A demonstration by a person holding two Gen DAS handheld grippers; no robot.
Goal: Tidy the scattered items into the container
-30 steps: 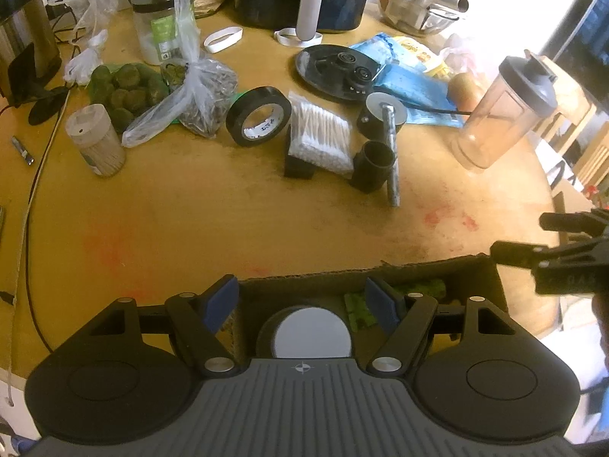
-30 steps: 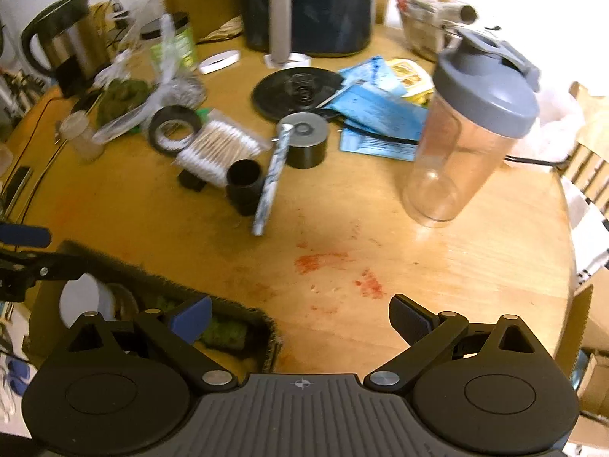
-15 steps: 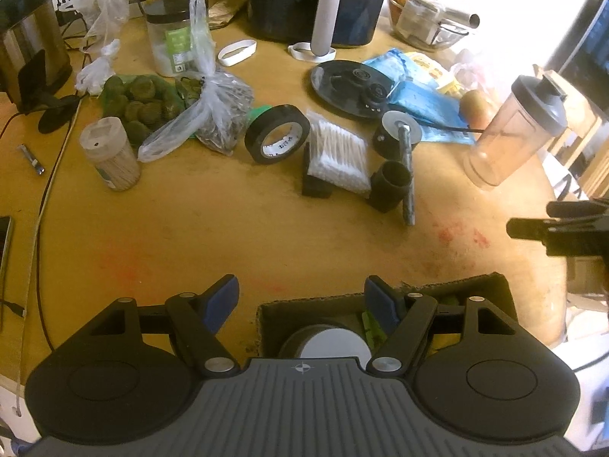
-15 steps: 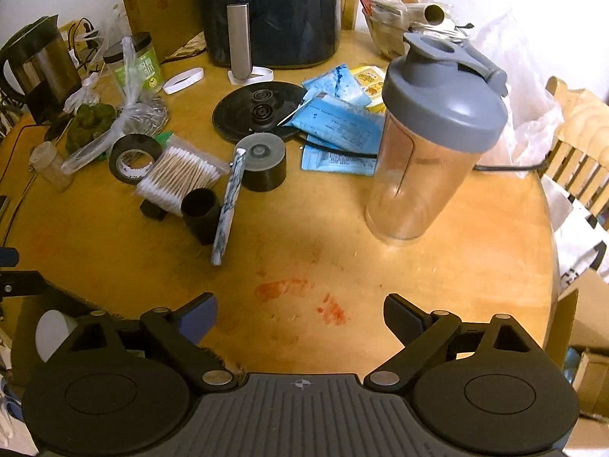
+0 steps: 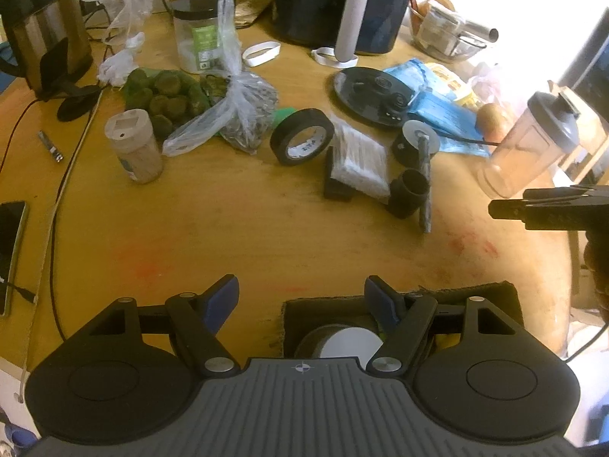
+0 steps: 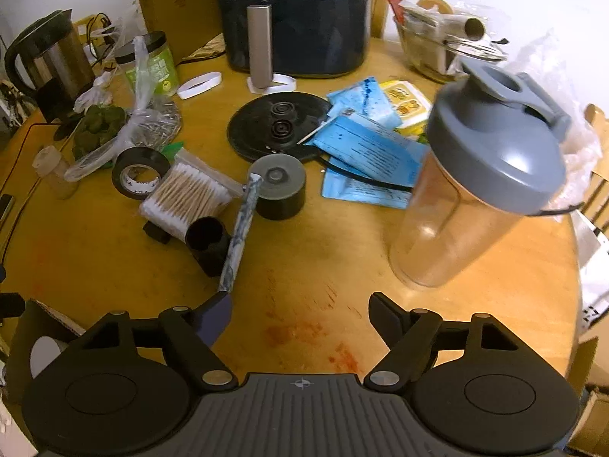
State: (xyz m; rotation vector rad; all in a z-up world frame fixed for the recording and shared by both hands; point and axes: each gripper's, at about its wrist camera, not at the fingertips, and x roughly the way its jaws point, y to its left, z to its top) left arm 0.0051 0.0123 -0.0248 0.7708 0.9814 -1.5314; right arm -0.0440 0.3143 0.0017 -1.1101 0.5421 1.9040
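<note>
A dark cardboard container (image 5: pixel 449 297) sits at the table's near edge and holds a white-lidded jar (image 5: pixel 350 344) and green items. My left gripper (image 5: pixel 304 297) is open and empty, above the container's left part. My right gripper (image 6: pixel 300 312) is open and empty over bare table, right of the container (image 6: pixel 42 323). Scattered ahead lie a black tape roll (image 5: pixel 302 135), a cotton swab pack (image 5: pixel 359 158), a black tube (image 5: pixel 409 192), a marbled stick (image 6: pixel 239 232) and a black grey-lidded canister (image 6: pixel 279 186). The right gripper's finger (image 5: pixel 548 207) shows at the right of the left wrist view.
A clear shaker bottle (image 6: pixel 483 190) stands at the right. Blue packets (image 6: pixel 369 152), a black disc lid (image 6: pixel 278 129), an air fryer (image 6: pixel 293 15), a kettle (image 5: pixel 42 23), bagged items (image 5: pixel 232 114), a toothpick jar (image 5: pixel 133 144) and a phone (image 5: pixel 11 251) crowd the table.
Both grippers have drawn back and risen, so more of the table shows. The left gripper has shifted left of the container; the container sits lower right in its view.
</note>
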